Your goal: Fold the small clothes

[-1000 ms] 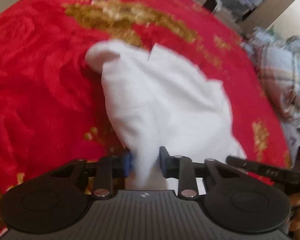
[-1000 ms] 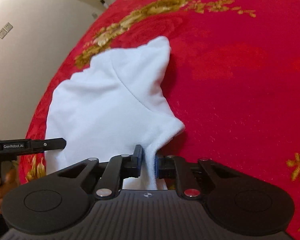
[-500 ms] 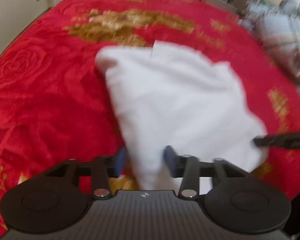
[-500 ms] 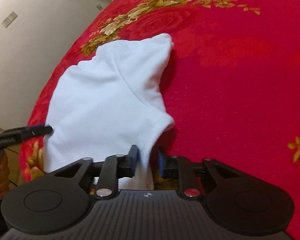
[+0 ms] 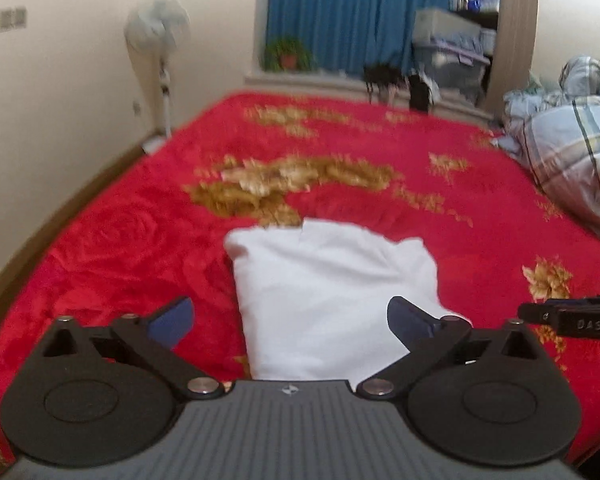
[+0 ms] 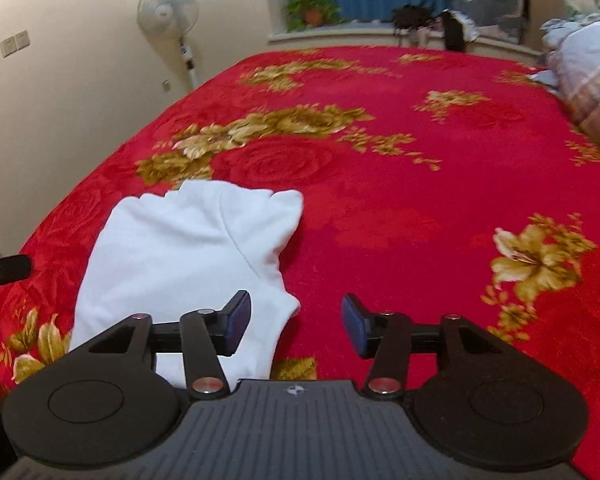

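- The left gripper [image 5: 290, 316] fingers [image 5: 172, 322], clamped on the white garment [image 5: 324, 300] a second ago, now stand wide apart and are opening, pads clear of the cloth.
- The right gripper [image 6: 296, 322] has let go too; its jaws are opening, the cloth edge seemingly just under the left pad.
- The white garment [image 6: 188, 248] lies folded on the red blanket [image 6: 400, 208], lower left of the right view.
- Both views have tilted up: a fan [image 6: 168, 12] and blue curtain [image 5: 340, 12] now show at the top.
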A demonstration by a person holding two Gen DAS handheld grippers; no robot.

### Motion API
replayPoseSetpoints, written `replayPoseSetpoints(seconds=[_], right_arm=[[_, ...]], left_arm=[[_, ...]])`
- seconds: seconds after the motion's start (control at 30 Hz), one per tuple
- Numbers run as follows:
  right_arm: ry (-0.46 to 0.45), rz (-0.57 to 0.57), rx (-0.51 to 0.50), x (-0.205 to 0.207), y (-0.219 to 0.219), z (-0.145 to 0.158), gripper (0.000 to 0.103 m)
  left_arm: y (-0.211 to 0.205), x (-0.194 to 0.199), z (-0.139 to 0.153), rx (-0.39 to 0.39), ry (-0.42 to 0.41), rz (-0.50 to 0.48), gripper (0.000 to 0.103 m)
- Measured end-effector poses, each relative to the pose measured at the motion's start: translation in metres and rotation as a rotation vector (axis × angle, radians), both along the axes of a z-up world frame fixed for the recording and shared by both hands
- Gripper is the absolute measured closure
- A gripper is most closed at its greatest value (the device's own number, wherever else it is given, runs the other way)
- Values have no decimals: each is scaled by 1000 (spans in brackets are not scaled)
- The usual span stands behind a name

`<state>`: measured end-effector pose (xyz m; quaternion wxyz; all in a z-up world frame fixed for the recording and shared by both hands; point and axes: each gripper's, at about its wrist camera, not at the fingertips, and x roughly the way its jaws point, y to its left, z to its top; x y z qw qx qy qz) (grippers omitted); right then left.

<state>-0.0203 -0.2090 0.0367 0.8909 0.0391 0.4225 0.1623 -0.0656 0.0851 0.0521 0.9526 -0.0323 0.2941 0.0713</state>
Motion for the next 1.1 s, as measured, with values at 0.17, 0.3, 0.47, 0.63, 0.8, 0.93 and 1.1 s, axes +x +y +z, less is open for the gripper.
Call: replayPoseSetpoints(seconds=[0.17,0.3,0.47,0.63,0.8,0.93,1.1], right_arm=[[-40,-35,-11,-33,-2,18,37],[-27,-55,18,-56,-2,19,35],[-62,22,11,-67,11,14,34],[-86,80,-24,-70,26,5,34],[-72,110,-33,-68,38,-2,34],[-89,126,-44,-68,44,-3,34],[-77,123,-51,-66,44,-6,34]], left_arm=[[-25,-43,6,-39,-26,38,0],[-41,-61,-20,-78,-66,89,0],[-43,-46,-42,-98,10,58,0],[-43,-31,-53,-77,61,68,0],[-45,-22,-58,-97,89,65,0],[-48,-21,-61,-86,93,63,0],[-50,-22,-61,-83,94,59,0]])
